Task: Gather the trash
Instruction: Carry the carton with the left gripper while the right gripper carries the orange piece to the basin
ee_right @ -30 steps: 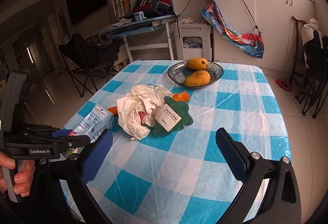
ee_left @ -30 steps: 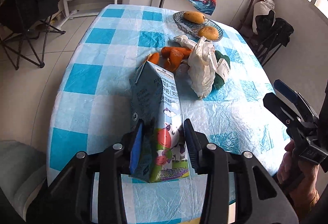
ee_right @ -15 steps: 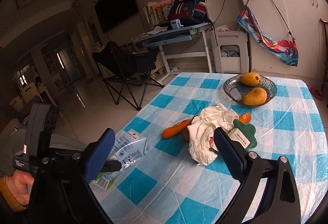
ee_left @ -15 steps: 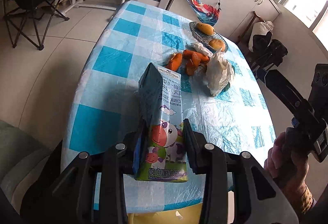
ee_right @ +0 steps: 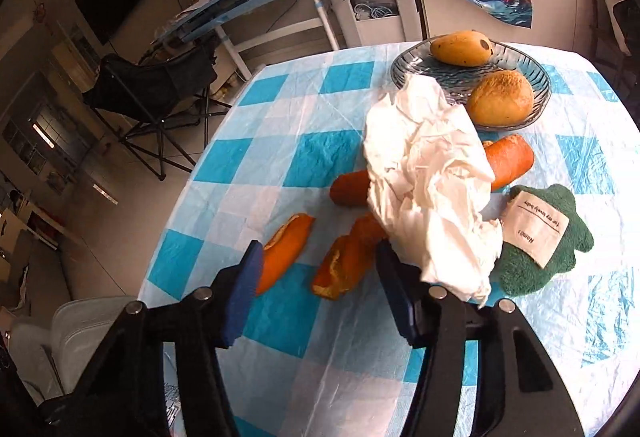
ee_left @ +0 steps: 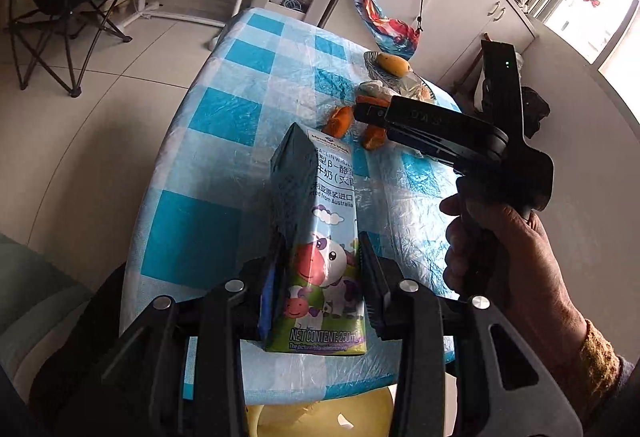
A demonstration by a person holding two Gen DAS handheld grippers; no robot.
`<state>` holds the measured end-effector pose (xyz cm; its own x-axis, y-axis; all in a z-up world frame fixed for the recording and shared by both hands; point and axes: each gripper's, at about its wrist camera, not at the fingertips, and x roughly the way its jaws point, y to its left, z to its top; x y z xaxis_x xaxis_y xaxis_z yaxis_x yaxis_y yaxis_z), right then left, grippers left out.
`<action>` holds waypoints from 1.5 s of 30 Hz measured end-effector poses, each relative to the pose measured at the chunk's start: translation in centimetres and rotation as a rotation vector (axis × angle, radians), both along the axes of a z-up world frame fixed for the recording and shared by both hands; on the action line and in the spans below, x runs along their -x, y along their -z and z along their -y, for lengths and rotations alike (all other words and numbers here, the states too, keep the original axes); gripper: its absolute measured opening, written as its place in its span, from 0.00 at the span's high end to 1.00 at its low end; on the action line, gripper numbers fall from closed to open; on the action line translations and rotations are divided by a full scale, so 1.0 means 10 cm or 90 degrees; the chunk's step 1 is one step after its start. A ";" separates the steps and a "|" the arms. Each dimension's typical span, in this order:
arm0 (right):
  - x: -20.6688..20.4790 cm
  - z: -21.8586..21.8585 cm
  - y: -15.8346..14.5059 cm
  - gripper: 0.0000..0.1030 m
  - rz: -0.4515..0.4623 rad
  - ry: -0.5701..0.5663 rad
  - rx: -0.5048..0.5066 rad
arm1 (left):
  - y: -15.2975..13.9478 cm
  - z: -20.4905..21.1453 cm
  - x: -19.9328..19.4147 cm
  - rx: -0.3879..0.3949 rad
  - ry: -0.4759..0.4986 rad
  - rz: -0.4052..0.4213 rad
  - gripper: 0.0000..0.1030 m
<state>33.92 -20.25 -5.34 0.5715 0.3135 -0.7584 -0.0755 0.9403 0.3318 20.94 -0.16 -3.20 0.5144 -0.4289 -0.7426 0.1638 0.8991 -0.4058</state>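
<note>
My left gripper (ee_left: 318,277) is shut on a small milk carton (ee_left: 320,205) with a cartoon cow, held upright over the near edge of the checked table (ee_left: 224,117). In the right wrist view, my right gripper (ee_right: 320,277) hovers low over two orange peel pieces (ee_right: 286,251) (ee_right: 348,261). Its jaws are closing; one peel lies between them and the pads are not pressing on it. Crumpled white paper (ee_right: 428,189) lies just beyond the right finger, draped over a carrot (ee_right: 510,157). From the left wrist camera, a hand holds the right gripper (ee_left: 362,113) above the peels.
A green plush toy (ee_right: 552,237) with a white label lies right of the paper. A glass dish (ee_right: 412,65) with two mangoes stands at the far side. A pale yellow container (ee_left: 320,413) shows below the table's near edge. A folding chair (ee_right: 160,89) and a desk stand on the floor to the left.
The left gripper drew back with the carton to the table's near edge. The right gripper swung forward and down over the orange peels, and its jaws narrowed.
</note>
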 end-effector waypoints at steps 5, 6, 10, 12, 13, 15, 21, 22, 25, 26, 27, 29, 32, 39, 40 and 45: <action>-0.04 0.04 0.07 0.46 0.001 0.025 0.042 | 0.01 0.00 -0.03 0.002 0.002 0.004 0.66; -0.03 0.05 0.08 0.49 0.003 0.025 0.049 | 0.01 0.00 -0.02 0.001 0.002 0.006 0.66; 0.01 0.10 0.09 0.76 0.008 0.009 0.053 | 0.00 0.03 -0.03 -0.009 0.004 0.012 0.66; 0.07 0.15 0.10 0.80 0.008 0.002 0.045 | 0.00 0.03 -0.02 -0.007 0.005 0.014 0.66; 0.10 0.17 0.09 0.81 0.009 -0.003 0.033 | 0.00 0.02 -0.01 -0.002 0.002 0.014 0.67; 0.21 0.20 0.05 0.82 0.020 -0.014 0.010 | -0.01 0.00 0.01 0.011 -0.004 0.017 0.67; 0.72 0.31 -0.16 0.82 0.056 -0.043 -0.053 | -0.17 -0.02 0.11 0.031 -0.009 0.040 0.67; 0.81 0.32 -0.18 0.82 0.059 -0.049 -0.059 | -0.20 -0.01 0.14 0.033 -0.011 0.043 0.67; 1.08 0.34 -0.27 0.82 0.066 -0.062 -0.077 | -0.30 -0.01 0.24 0.036 -0.013 0.055 0.67; 1.16 0.34 -0.29 0.82 0.067 -0.066 -0.081 | -0.33 -0.01 0.28 0.037 -0.013 0.059 0.67; 1.26 0.34 -0.32 0.82 0.068 -0.071 -0.086 | -0.36 0.00 0.32 0.037 -0.013 0.063 0.67; 1.43 0.33 -0.36 0.82 0.068 -0.080 -0.095 | -0.43 0.00 0.42 0.036 -0.012 0.071 0.67; 1.73 0.26 -0.39 0.82 0.061 -0.104 -0.103 | -0.50 -0.01 0.58 0.032 -0.008 0.080 0.67; 2.38 0.11 -0.22 0.82 0.005 -0.147 -0.113 | -0.59 -0.08 0.99 0.032 -0.005 0.091 0.67; 2.46 0.09 -0.17 0.82 -0.007 -0.148 -0.114 | -0.60 -0.09 1.04 0.033 -0.003 0.092 0.67; 2.77 0.01 0.12 0.82 -0.063 -0.146 -0.117 | -0.65 -0.13 1.28 0.033 0.005 0.101 0.67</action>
